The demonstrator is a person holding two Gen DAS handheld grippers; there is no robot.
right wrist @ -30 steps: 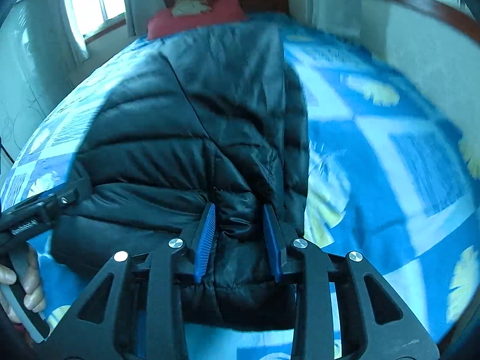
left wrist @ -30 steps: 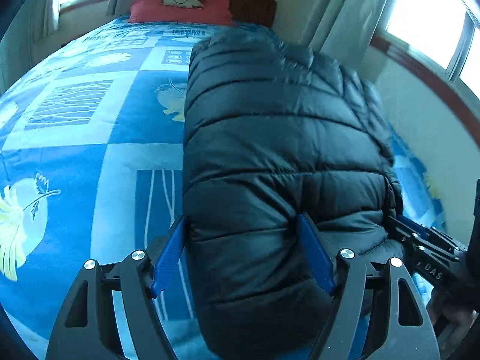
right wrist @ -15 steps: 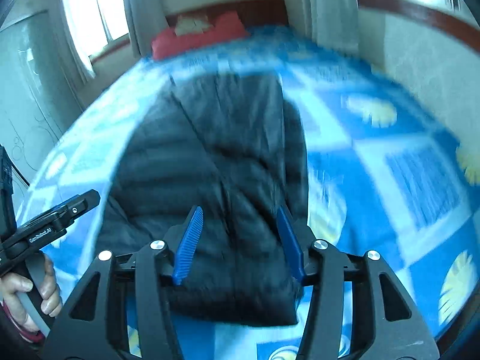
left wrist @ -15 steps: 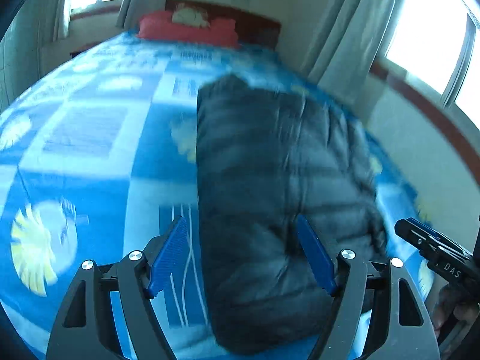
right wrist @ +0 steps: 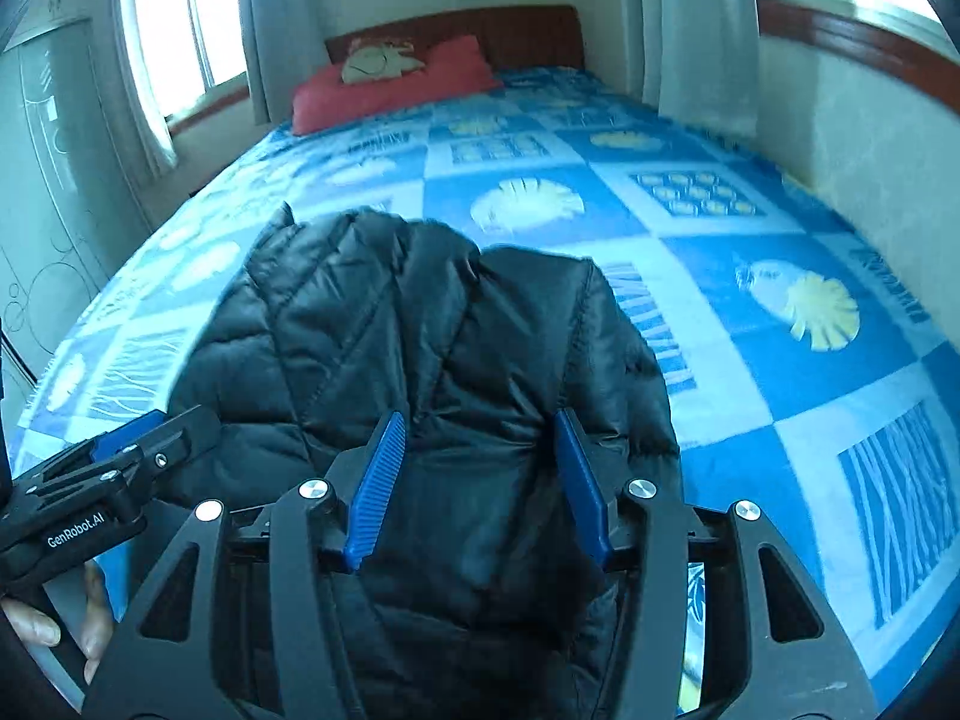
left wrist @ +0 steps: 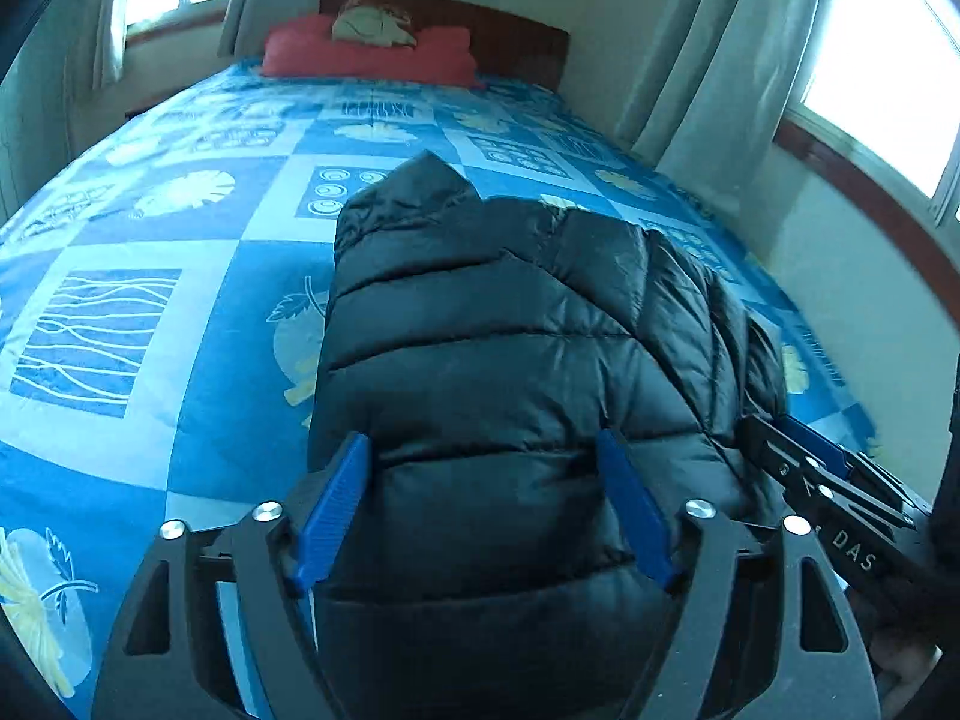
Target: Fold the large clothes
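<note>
We read two markings, both in white letters on black gripper bodies. In the left wrist view, the right gripper [left wrist: 840, 468] carries "DAS". In the right wrist view, the left gripper [right wrist: 129, 441] carries "GenRobot.AI". We can read nothing else.

1 jacket [left wrist: 510, 360], 1 red pillow [left wrist: 366, 57]
</note>
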